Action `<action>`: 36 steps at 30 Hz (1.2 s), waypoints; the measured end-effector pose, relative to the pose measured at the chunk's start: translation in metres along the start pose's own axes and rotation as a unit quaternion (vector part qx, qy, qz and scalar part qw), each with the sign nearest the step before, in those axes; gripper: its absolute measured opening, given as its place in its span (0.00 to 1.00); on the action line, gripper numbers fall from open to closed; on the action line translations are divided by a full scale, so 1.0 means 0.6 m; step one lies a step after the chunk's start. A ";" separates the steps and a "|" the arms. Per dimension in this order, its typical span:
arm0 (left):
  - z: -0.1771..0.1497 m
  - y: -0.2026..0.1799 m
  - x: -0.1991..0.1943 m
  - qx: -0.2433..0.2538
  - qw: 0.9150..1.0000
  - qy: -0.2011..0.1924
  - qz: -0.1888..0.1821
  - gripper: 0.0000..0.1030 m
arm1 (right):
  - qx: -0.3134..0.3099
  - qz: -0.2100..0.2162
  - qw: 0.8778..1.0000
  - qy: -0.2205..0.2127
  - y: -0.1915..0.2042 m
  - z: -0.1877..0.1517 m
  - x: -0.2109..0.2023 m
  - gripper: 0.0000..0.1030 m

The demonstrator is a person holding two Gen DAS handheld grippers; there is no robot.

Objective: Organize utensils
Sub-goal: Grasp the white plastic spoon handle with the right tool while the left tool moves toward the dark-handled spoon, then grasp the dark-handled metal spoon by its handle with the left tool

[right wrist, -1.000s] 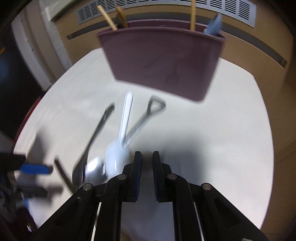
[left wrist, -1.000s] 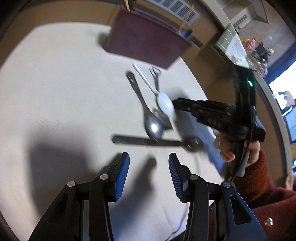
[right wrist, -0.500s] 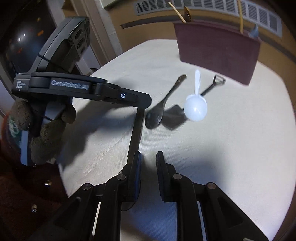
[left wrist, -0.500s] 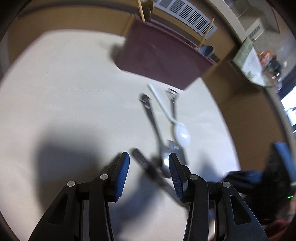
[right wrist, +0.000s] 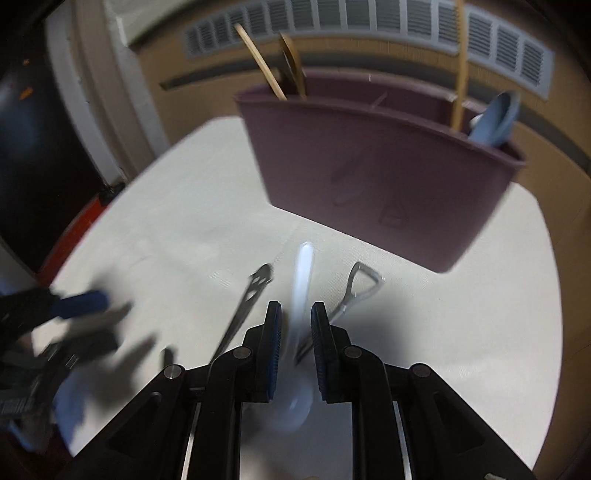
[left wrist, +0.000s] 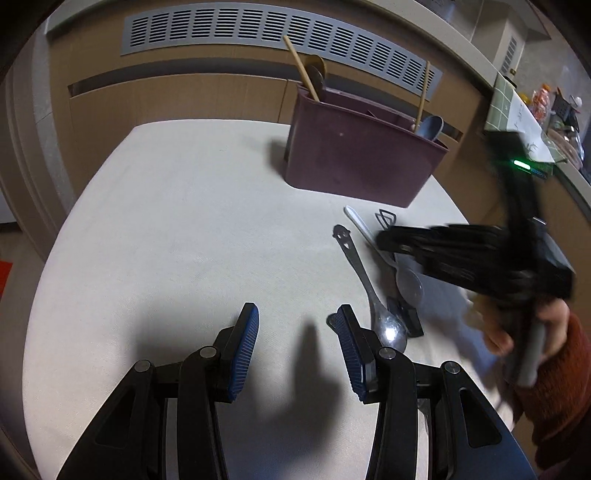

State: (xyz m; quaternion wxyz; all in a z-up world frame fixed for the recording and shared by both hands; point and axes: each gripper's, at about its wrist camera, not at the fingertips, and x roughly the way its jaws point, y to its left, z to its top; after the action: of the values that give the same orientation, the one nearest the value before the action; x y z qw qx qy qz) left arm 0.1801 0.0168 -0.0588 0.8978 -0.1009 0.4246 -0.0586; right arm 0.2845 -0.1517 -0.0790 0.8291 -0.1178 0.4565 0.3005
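Observation:
A maroon utensil holder (left wrist: 360, 153) stands at the table's far side, also in the right wrist view (right wrist: 376, 170). It holds wooden sticks and a blue-grey spoon (left wrist: 431, 127). In front lie a white plastic spoon (left wrist: 391, 258), a metal spoon (left wrist: 373, 295) and a shovel-handled utensil (right wrist: 356, 291). My left gripper (left wrist: 297, 332) is open and empty above the cloth, left of the metal spoon. My right gripper (right wrist: 295, 325) is slightly open, its fingers either side of the white spoon (right wrist: 301, 295); it shows blurred in the left wrist view (left wrist: 384, 240).
The table has a cream cloth (left wrist: 184, 240). A vented wall panel (left wrist: 258, 33) runs behind it. A counter with jars (left wrist: 546, 110) is at far right. A black flat piece (left wrist: 404, 314) lies by the metal spoon's bowl.
My right gripper swung back from near the left one to over the white spoon and opened a little. My left gripper drew back and left; the view rose to face the holder.

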 end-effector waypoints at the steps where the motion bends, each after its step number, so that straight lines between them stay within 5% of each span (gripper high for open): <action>1: 0.000 -0.001 0.000 0.002 1.000 0.001 0.000 0.44 | -0.003 -0.003 1.000 0.002 0.003 0.000 0.007 0.16; 6: -0.005 -0.001 0.002 0.002 1.000 0.008 -0.005 0.44 | -0.040 -0.036 0.999 -0.004 0.024 -0.016 -0.002 0.15; 8: -0.006 -0.002 0.002 0.004 1.000 0.009 -0.007 0.44 | -0.035 -0.036 0.999 -0.002 0.022 -0.028 -0.013 0.07; 15: -0.008 -0.014 0.004 0.011 1.000 0.016 -0.006 0.44 | 0.016 -0.052 0.997 -0.054 -0.019 -0.080 -0.086 0.06; 24: -0.009 -0.042 0.013 0.031 0.999 0.028 -0.006 0.44 | 0.096 -0.086 0.990 -0.056 -0.077 -0.151 -0.124 0.06; 31: -0.024 -0.090 0.016 0.087 0.995 0.039 -0.032 0.44 | 0.141 -0.064 0.986 -0.066 -0.096 -0.198 -0.129 0.11; 36: -0.054 -0.146 0.005 0.153 0.980 0.075 -0.099 0.44 | 0.150 -0.066 0.983 -0.083 -0.098 -0.206 -0.134 0.11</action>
State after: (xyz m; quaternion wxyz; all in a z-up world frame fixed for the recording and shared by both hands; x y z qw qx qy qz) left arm 0.1553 -0.0731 -0.0608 0.8581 0.0005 0.4646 -0.2186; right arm 0.2029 -0.2876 -0.0859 0.8902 0.0036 0.4175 0.1822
